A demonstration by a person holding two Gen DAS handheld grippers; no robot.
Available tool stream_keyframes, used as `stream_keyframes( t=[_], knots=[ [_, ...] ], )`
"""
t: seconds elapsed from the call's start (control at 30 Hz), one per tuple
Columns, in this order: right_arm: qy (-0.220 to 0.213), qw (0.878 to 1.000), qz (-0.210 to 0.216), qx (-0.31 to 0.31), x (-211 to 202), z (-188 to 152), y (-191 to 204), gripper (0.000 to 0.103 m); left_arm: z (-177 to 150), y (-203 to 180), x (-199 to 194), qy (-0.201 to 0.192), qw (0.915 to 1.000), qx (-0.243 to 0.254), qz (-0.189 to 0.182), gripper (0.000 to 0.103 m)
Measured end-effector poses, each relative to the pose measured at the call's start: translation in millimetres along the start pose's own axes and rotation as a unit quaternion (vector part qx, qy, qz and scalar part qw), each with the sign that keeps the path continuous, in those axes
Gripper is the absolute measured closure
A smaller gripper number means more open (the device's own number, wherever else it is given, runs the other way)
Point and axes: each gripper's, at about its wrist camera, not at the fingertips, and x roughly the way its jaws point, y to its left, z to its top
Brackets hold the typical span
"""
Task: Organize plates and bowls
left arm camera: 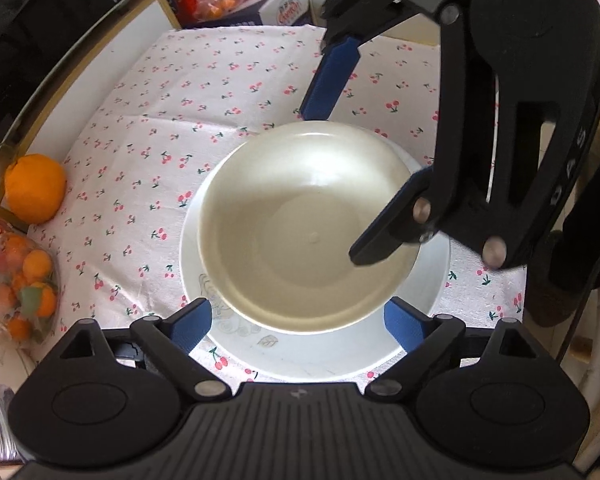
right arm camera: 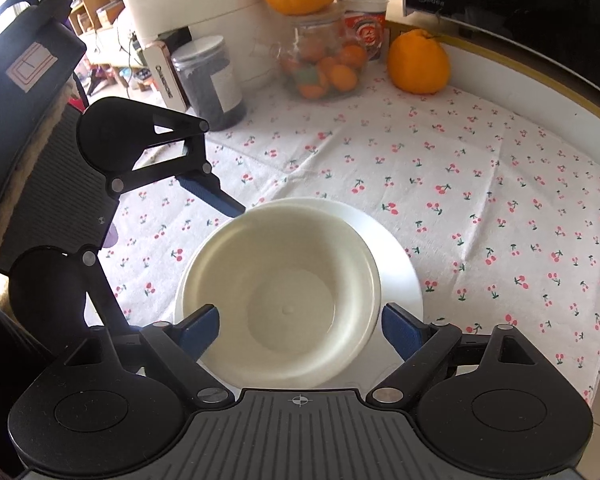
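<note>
A: From the left wrist view, what is sitting in the middle?

B: A cream bowl (left arm camera: 306, 228) is resting on a white plate (left arm camera: 324, 354), both on the cherry-print cloth (left arm camera: 172, 120) covering the table. The left tool (left arm camera: 298, 326) is standing wide open at the bottom of the frame, its blue pads flanking the near edge of the bowl without pressing on it; it is holding nothing.

A: And the other tool?

B: The right tool (left arm camera: 340, 184) is reaching in from the upper right of that frame, also spread wide and empty. One finger is hanging over the bowl's right side, the other over the cloth beyond the rim.

A: What is the right wrist view adding?

B: There the bowl (right arm camera: 284, 300) is sitting off-centre, toward the lower left of the plate (right arm camera: 396, 260). The right tool (right arm camera: 300, 330) is gaping at the bottom, pads either side of the bowl. The left tool (right arm camera: 180, 248) is coming in from the left edge. Only this view is showing the jar of small oranges (right arm camera: 324, 64), a dark jar (right arm camera: 210, 80) and a white appliance (right arm camera: 180, 0) at the top; one orange (right arm camera: 418, 62) is appearing in both views (left arm camera: 35, 188).
</note>
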Motion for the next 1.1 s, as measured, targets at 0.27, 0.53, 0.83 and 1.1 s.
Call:
stream_keyframes(
  t=[0.27, 0.53, 0.83, 1.1],
  knots=[
    [-0.044, 0.996, -0.038, 0.065, -31, -11, -7, 0.011, -13, -4, -26, -0.032, 0.9966, -0.067, 0.037, 0.006],
    [-0.087, 0.980, -0.120, 0.132, -66, -29, -3, 0.006, -30, -20, -49, -0.071, 0.9733, -0.186, 0.115, 0.002],
    [-0.093, 0.965, -0.172, 0.177, -78, -69, 15, 0.006, -46, -30, -52, -0.057, 0.9115, -0.367, 0.177, 0.001],
    [-0.117, 0.954, -0.191, 0.198, -83, -93, 42, 0.006, -59, -43, -54, -0.066, 0.8599, -0.479, 0.163, 0.001]
  ],
)
